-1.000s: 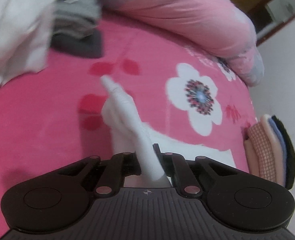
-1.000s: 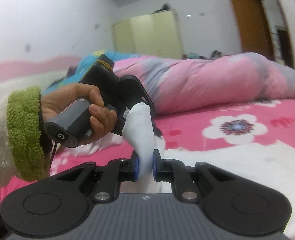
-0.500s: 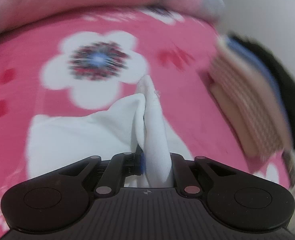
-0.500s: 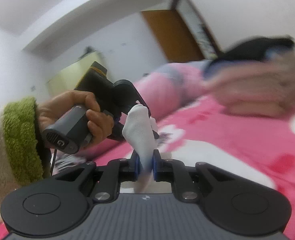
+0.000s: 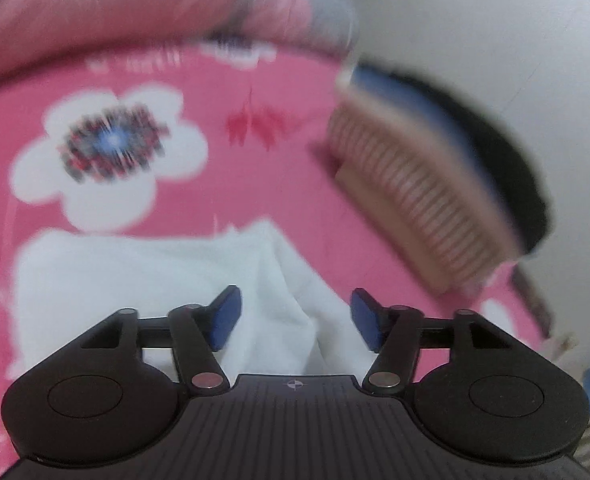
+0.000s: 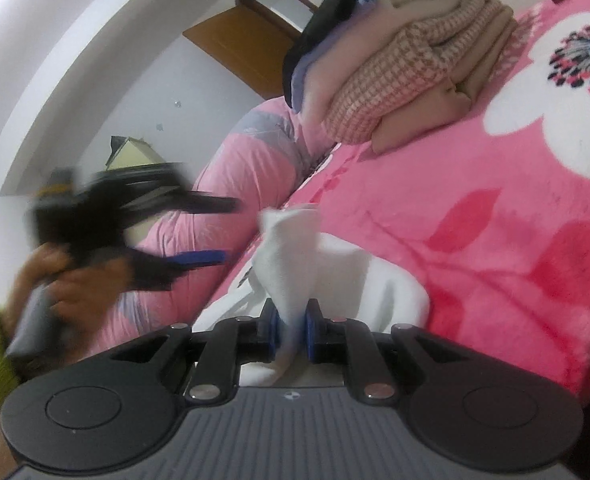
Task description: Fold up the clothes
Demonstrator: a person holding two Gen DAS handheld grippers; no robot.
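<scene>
Garment (image 6: 291, 264) btwn R gripper (image 6: 291, 330) pads

The left wrist camera sits close above the pink flowered blanket (image 5: 231, 184), tilted down across it toward the stack of folded clothes (image 5: 435, 200) by the wall. The right wrist camera lies low beside the blanket (image 6: 495, 240), rolled sideways, nearly level, facing that stack (image 6: 407, 68). Both views share the blanket, the stack, the white garment (image 5: 135, 272) (image 6: 295, 248).
</scene>
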